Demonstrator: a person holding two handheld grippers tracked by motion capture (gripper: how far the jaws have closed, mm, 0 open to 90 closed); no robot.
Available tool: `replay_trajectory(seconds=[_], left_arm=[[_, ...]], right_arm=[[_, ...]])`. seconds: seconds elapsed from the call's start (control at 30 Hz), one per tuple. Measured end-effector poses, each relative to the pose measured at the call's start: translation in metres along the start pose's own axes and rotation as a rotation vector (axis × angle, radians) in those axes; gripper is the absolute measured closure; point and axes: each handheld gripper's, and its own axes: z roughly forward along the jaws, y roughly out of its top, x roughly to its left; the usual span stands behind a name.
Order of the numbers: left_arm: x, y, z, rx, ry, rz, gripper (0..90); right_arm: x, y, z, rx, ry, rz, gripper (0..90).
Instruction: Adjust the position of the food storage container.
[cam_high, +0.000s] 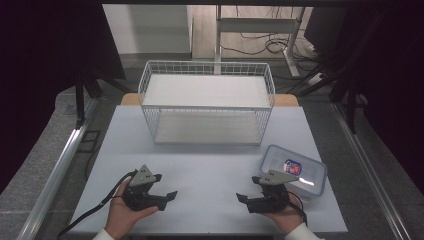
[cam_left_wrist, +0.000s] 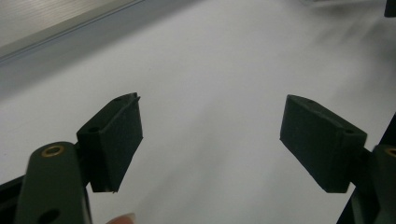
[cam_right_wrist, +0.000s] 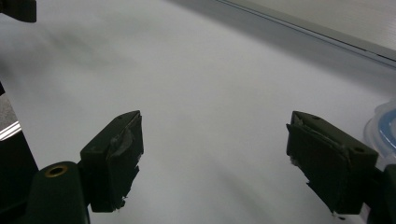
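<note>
Two black two-jaw grippers rest near the front edge of the pale grey table (cam_high: 210, 165), and both stand wide apart with nothing between them. In the left gripper view the left gripper (cam_left_wrist: 210, 140) shows bare tabletop between its pads; the right gripper (cam_right_wrist: 212, 158) shows the same, with worn tape on its pads. From above, we see the left gripper (cam_high: 170, 197) and the right gripper (cam_high: 242, 198) pointing toward each other, well apart.

Nearest our right gripper, just behind it, lies the clear rectangular plastic box with a blue-rimmed lid (cam_high: 295, 170), flat on the table's right side; its rim also peeks in at the right edge of the right gripper view (cam_right_wrist: 384, 126). A small red-and-blue packet (cam_high: 292, 166) seems to sit inside. We judge the box light and stiff but smooth, so it could slide or slip under a pinch; the raised lid rim or a short side wall looks like the best place to grasp.

Farther back stands the white wire two-tier basket shelf (cam_high: 206, 102), apparently bare.
</note>
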Motion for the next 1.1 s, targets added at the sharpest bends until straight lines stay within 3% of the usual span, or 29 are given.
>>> replay_trajectory(seconds=[0.2,0.3,0.6,0.73,0.77,0.93,1.1], left_arm=[[0.001,0.0,0.0,0.005,-0.002,0.007,20.5],[0.001,0.0,0.0,0.004,-0.003,0.002,20.5],[0.0,-0.003,-0.001,0.01,0.01,0.019,20.5],[0.0,-0.007,-0.004,0.009,0.026,0.025,20.6],[0.001,-0.007,-0.005,-0.008,0.032,0.011,20.8],[-0.001,-0.008,-0.003,-0.004,0.021,0.0,20.9],[0.0,-0.011,-0.005,-0.005,0.026,0.0,20.9]], right_arm=[[-0.002,-0.001,0.0,0.006,-0.001,0.014,19.7],[-0.003,0.001,-0.002,-0.002,-0.001,0.066,21.3],[-0.007,0.005,-0.004,0.011,-0.029,0.059,22.9],[-0.012,0.017,-0.007,0.003,-0.038,0.06,25.3],[-0.013,0.024,-0.01,0.014,-0.046,0.044,26.5],[-0.019,0.038,-0.016,0.019,-0.066,0.029,28.7],[-0.037,0.058,-0.021,0.016,-0.104,0.017,30.6]])
